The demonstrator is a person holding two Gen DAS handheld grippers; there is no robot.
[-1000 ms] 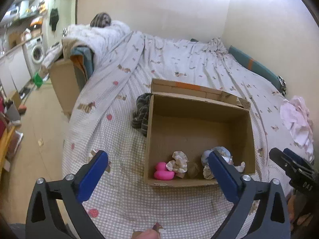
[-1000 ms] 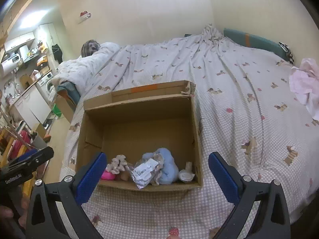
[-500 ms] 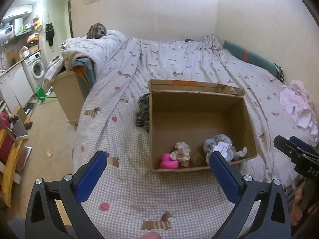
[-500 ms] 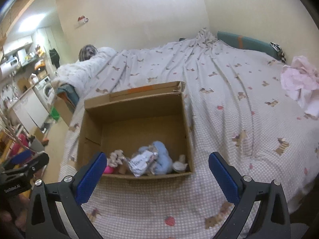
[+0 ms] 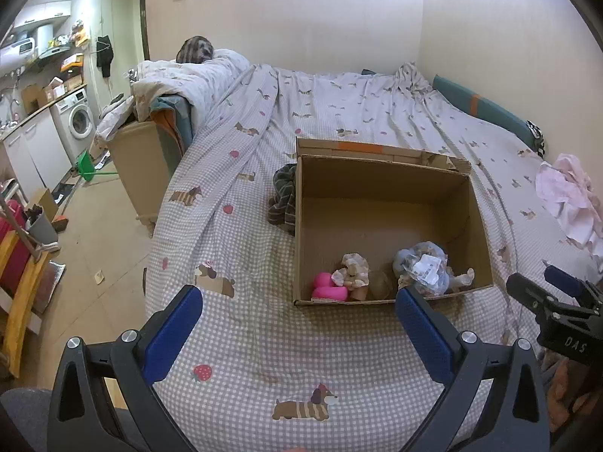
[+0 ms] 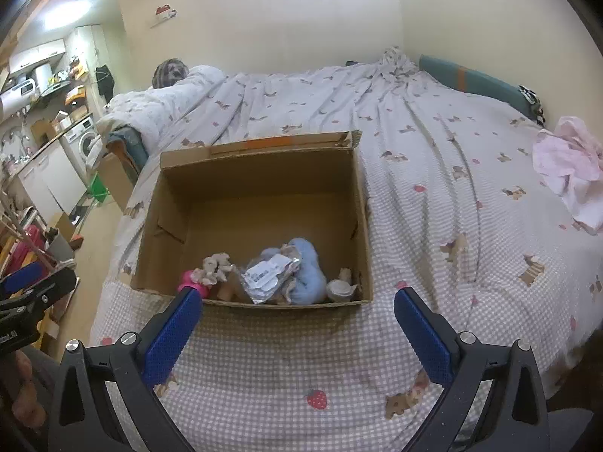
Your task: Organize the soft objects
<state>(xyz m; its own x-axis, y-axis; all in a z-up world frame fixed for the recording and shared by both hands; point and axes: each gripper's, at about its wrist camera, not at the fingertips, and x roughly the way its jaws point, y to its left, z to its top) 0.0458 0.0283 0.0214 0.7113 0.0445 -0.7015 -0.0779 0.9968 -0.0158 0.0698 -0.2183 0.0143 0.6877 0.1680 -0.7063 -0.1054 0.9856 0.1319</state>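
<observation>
An open cardboard box (image 5: 380, 184) (image 6: 256, 177) sits on the checked bedspread. Along its near wall lie a pink toy (image 5: 328, 289) (image 6: 188, 278), a beige plush (image 5: 354, 269) (image 6: 215, 265), a blue plush (image 6: 307, 267) (image 5: 402, 261) with a crinkled plastic packet (image 5: 426, 267) (image 6: 265, 273) on it, and a small white item (image 6: 341, 288). My left gripper (image 5: 297, 329) hangs open above the bed in front of the box, holding nothing. My right gripper (image 6: 297, 329) is open too, just short of the box's near wall. Each gripper shows at the edge of the other's view.
A dark striped cloth (image 5: 283, 199) lies against the box's left side. Pink clothing (image 5: 569, 199) (image 6: 569, 169) is heaped at the bed's right. A folded duvet (image 5: 196, 79) lies at the bed's far left. Another carton (image 5: 139, 162) and kitchen units stand on the floor to the left.
Both grippers have pulled back and up from the box, so it looks smaller and more bedspread shows in front. Both stay open. The toys have not moved.
</observation>
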